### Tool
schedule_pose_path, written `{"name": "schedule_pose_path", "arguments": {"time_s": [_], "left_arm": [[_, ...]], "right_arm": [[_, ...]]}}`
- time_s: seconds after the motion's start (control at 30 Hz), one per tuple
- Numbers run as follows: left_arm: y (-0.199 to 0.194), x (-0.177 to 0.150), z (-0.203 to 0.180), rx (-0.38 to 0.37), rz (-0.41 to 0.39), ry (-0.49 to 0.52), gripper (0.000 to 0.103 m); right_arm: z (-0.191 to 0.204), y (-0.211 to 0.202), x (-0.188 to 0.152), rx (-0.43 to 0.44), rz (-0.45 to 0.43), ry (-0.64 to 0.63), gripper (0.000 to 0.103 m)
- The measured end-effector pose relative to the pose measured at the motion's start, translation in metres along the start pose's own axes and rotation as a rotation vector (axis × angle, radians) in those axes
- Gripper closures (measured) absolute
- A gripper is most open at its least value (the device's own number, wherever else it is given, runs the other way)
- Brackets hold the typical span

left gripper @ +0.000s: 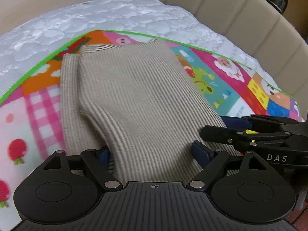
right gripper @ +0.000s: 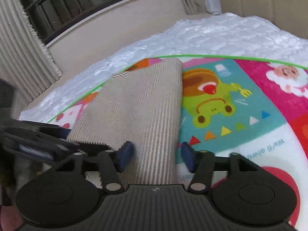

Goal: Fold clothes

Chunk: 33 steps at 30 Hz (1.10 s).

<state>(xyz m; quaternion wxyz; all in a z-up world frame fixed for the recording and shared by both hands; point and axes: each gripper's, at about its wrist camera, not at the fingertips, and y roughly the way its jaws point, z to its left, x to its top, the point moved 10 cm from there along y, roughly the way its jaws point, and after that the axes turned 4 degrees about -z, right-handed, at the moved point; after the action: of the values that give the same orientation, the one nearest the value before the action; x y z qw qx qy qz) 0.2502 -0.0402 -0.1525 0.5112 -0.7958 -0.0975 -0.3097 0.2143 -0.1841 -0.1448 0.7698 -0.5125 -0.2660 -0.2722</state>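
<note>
Left wrist view: a beige ribbed garment (left gripper: 132, 100) lies folded on a bright cartoon play mat (left gripper: 240, 88), which covers a white quilted mattress (left gripper: 96, 19). The left gripper (left gripper: 156, 154) straddles the garment's near edge, jaws spread wide, pads apparently not pinching, probably to let the fold settle. Just right of the garment's near corner sits the right gripper (right gripper: 156, 156), also spread around the cloth and seemingly not squeezing. The garment looks thick and soft, finely striped, with a narrower layer lying on top.
</note>
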Motion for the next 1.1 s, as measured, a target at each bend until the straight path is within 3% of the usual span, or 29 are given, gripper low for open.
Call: {"name": "schedule_pose_path", "arguments": {"time_s": [0.1, 0.13, 0.17, 0.27, 0.43, 0.53, 0.63, 0.67, 0.73, 0.8, 0.9, 1.0, 1.07, 1.1], "left_arm": [[-0.024, 0.003, 0.024, 0.076, -0.038, -0.073, 0.010], [-0.030, 0.002, 0.032, 0.089, -0.041, -0.104, 0.010], [-0.031, -0.002, 0.040, 0.091, -0.028, -0.136, 0.010], [-0.021, -0.015, 0.049, 0.058, 0.045, -0.199, 0.016], [-0.010, -0.003, 0.031, 0.003, 0.018, -0.119, 0.024], [0.000, 0.004, 0.018, -0.014, -0.011, -0.060, 0.025], [0.004, 0.006, 0.010, -0.014, -0.036, -0.019, 0.026], [0.003, 0.005, 0.013, 0.008, -0.032, -0.012, 0.025], [0.002, 0.001, 0.026, 0.081, -0.010, -0.011, 0.018], [-0.004, -0.001, 0.040, 0.141, -0.011, -0.014, 0.011], [-0.017, 0.000, 0.057, 0.208, -0.033, -0.045, 0.010], [-0.029, 0.009, 0.056, 0.157, -0.105, -0.097, 0.016], [-0.036, 0.017, 0.051, 0.098, -0.159, -0.122, 0.018], [-0.038, 0.020, 0.045, 0.052, -0.181, -0.130, 0.018]], "right_arm": [[-0.001, 0.010, -0.003, 0.026, 0.026, 0.037, 0.032], [0.001, 0.013, -0.004, 0.038, 0.031, 0.039, 0.038], [0.005, 0.014, -0.004, 0.055, 0.035, 0.034, 0.058], [0.018, 0.010, -0.004, 0.057, 0.025, -0.011, 0.068], [0.016, -0.007, 0.002, 0.055, -0.010, -0.018, 0.079], [0.006, -0.014, 0.007, 0.026, -0.032, -0.008, 0.080], [-0.002, -0.012, 0.005, -0.017, -0.019, -0.033, 0.076], [-0.004, -0.011, 0.004, -0.034, -0.010, -0.047, 0.068], [-0.003, -0.012, 0.003, -0.068, -0.017, -0.085, 0.061], [0.005, -0.020, 0.005, -0.090, -0.045, -0.141, 0.059], [0.024, -0.034, 0.006, -0.077, -0.093, -0.229, 0.059], [0.045, -0.036, -0.005, -0.016, -0.066, -0.289, 0.056], [0.052, -0.022, -0.023, -0.009, 0.014, -0.341, 0.038], [0.054, -0.016, -0.032, -0.024, 0.036, -0.387, 0.036]]}}
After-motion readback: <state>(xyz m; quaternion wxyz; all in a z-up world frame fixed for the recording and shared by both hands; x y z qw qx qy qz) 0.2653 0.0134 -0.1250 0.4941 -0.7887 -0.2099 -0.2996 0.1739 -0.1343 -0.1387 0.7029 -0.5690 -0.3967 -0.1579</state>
